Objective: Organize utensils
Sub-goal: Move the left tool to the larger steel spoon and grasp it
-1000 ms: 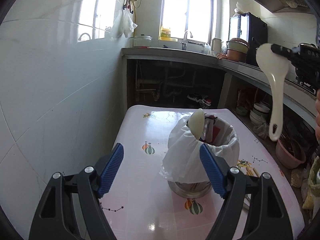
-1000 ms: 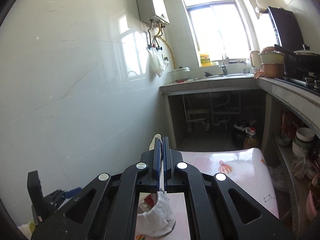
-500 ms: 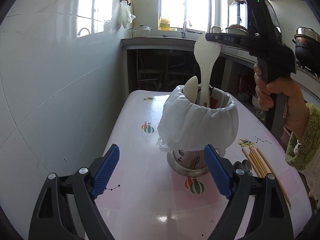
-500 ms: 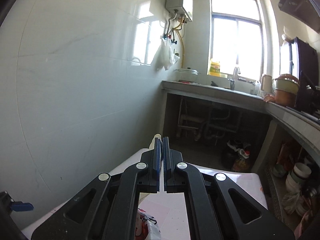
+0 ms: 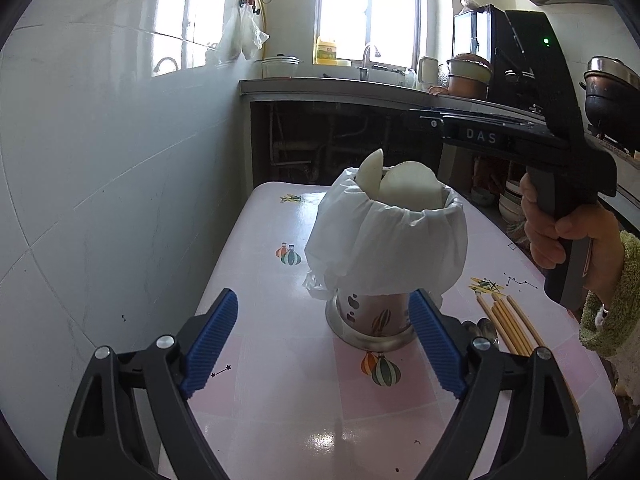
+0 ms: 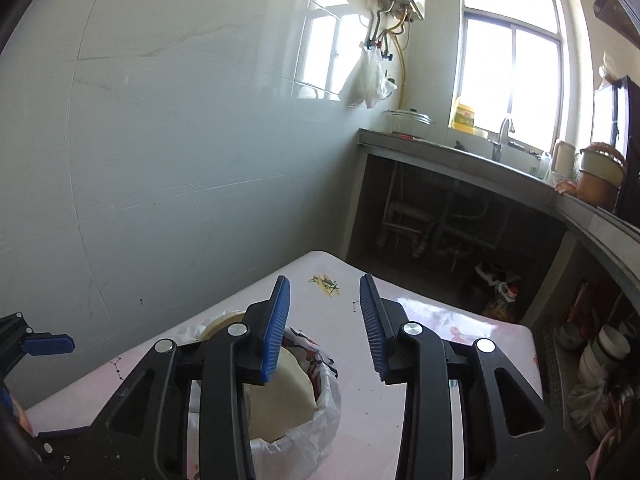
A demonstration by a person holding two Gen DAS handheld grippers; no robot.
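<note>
Left wrist view: A second ago the right gripper (image 5: 416, 122) held a white rice paddle up in the air. Now that rice paddle (image 5: 412, 190) stands in the utensil holder (image 5: 384, 256), the metal cup with a white bag over it. So one more utensil is put away. Two white paddles stick up from the holder now. The left gripper (image 5: 324, 344) is open wide and holds nothing; the holder sits just in front of it, between its blue pads. On the pink surface (image 5: 264, 280) about five wooden chopsticks (image 5: 508, 328) and one or two metal spoons (image 5: 482, 326) are not put away yet.

Right wrist view: The right gripper (image 6: 325, 328) is opening and nothing is between its pads. The rice paddle (image 6: 286, 396) is below it, inside the utensil holder (image 6: 320, 420).
</note>
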